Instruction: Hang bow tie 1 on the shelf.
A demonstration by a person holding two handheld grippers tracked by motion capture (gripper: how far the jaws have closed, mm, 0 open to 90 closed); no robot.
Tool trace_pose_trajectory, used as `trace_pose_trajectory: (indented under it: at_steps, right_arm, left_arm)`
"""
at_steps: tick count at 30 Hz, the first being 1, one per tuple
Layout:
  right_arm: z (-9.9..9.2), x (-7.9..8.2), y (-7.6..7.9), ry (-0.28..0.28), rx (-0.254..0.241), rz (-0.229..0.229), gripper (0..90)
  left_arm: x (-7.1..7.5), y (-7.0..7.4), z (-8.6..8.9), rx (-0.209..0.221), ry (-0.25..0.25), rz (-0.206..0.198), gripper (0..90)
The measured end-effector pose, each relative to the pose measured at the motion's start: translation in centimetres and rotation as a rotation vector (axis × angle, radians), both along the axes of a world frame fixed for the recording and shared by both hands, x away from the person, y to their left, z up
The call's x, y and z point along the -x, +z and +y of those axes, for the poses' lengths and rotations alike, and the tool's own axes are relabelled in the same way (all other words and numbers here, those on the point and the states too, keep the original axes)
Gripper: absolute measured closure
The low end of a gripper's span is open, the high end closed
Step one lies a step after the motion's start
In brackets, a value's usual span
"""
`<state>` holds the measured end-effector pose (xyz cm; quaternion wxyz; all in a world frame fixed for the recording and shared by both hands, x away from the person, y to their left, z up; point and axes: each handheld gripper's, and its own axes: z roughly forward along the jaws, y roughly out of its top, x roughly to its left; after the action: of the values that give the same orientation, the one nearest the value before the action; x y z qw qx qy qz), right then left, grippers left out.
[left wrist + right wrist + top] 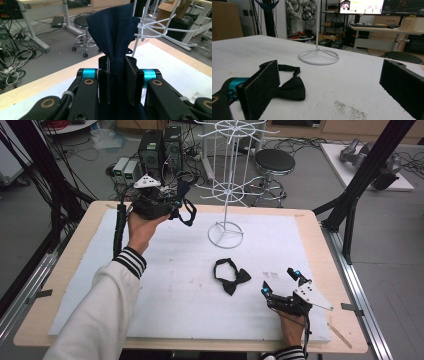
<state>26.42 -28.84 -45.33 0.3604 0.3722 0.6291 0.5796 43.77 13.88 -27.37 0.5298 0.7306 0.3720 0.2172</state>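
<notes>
Resting near the table's front right corner, the right hand-held gripper point(281, 282) is standing wide open and empty beside a black bow tie point(231, 276). Toward the back left, the left hand-held gripper point(176, 205) is clamping a navy bow tie point(113, 32) by its knot, near the white wire rack point(226, 234).

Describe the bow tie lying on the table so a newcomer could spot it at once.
Start at the white wire stand on the white mat. Just in front of its ring base lies the black bow tie, flat, strap looped; the navy bow tie hangs in the left gripper.
</notes>
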Motion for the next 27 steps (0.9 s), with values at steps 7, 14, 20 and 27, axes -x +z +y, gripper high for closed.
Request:
trace_pose_trajectory:
  at_steps: [7, 14, 20, 27]
  right_arm:
    - [0.0, 0.0, 0.0, 0.002, 0.0, 0.0, 2.2]
    - [0.0, 0.0, 0.0, 0.001, 0.0, 0.0, 2.2]
    - [0.0, 0.0, 0.0, 0.0, -0.008, 0.003, 2.2]
    - [0.0, 0.0, 0.0, 0.001, -0.007, 0.0, 2.2]
  left_arm:
    - [-0.3, 0.6, -0.8, -0.003, -0.005, -0.008, 74.8]
    - [-0.8, 1.1, -1.3, -0.003, 0.004, -0.012, 74.7]
    - [-1.2, 1.3, -1.9, 0.004, 0.01, -0.012, 74.8]
    - [-1.2, 1.8, -2.5, -0.005, 0.017, -0.019, 74.8]
